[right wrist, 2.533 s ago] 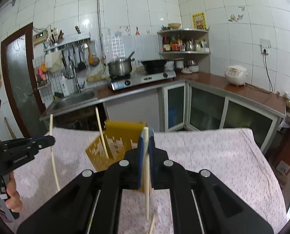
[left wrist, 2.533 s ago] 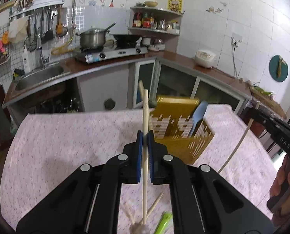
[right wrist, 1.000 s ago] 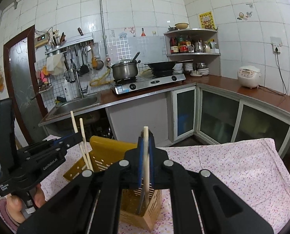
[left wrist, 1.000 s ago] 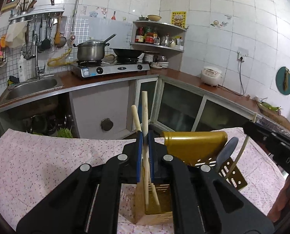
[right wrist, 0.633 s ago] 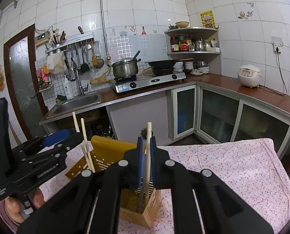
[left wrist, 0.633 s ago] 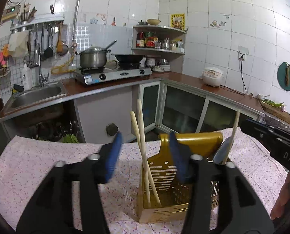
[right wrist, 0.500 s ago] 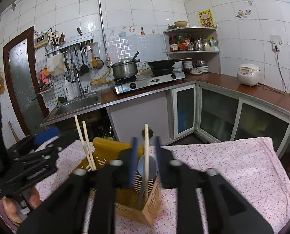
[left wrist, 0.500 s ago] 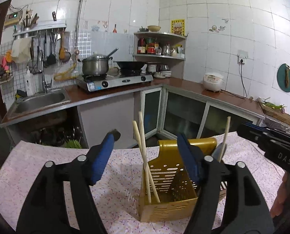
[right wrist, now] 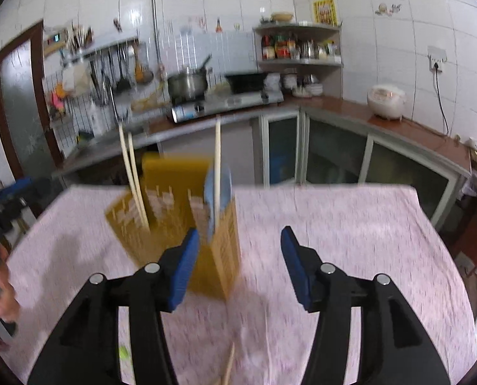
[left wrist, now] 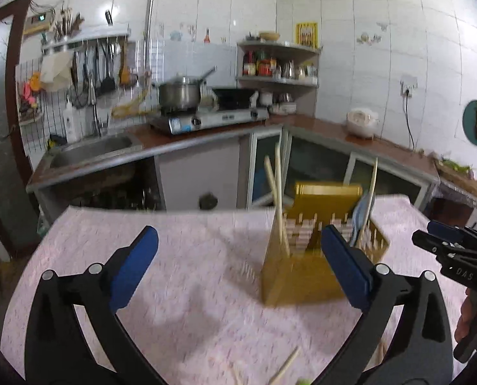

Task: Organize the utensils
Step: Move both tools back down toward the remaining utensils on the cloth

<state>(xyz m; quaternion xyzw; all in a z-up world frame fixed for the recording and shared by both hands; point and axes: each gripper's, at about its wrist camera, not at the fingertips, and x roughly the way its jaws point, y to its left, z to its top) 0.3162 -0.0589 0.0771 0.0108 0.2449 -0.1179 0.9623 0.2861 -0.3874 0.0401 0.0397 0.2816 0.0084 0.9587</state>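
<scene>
In the left wrist view the utensil holder point(left wrist: 305, 276) stood on the table point(left wrist: 180, 288) at centre right, with two chopsticks point(left wrist: 278, 199) leaning in its left compartment and a single chopstick point(left wrist: 368, 202) beside a spatula point(left wrist: 360, 218) in its right one. A loose chopstick point(left wrist: 286, 364) lay on the table at the lower edge, in front of the holder. Behind the table ran the counter, with the sink point(left wrist: 90, 150) at upper left, the stove point(left wrist: 209, 118) at upper centre and the rice cooker point(left wrist: 362, 123) at upper right.
</scene>
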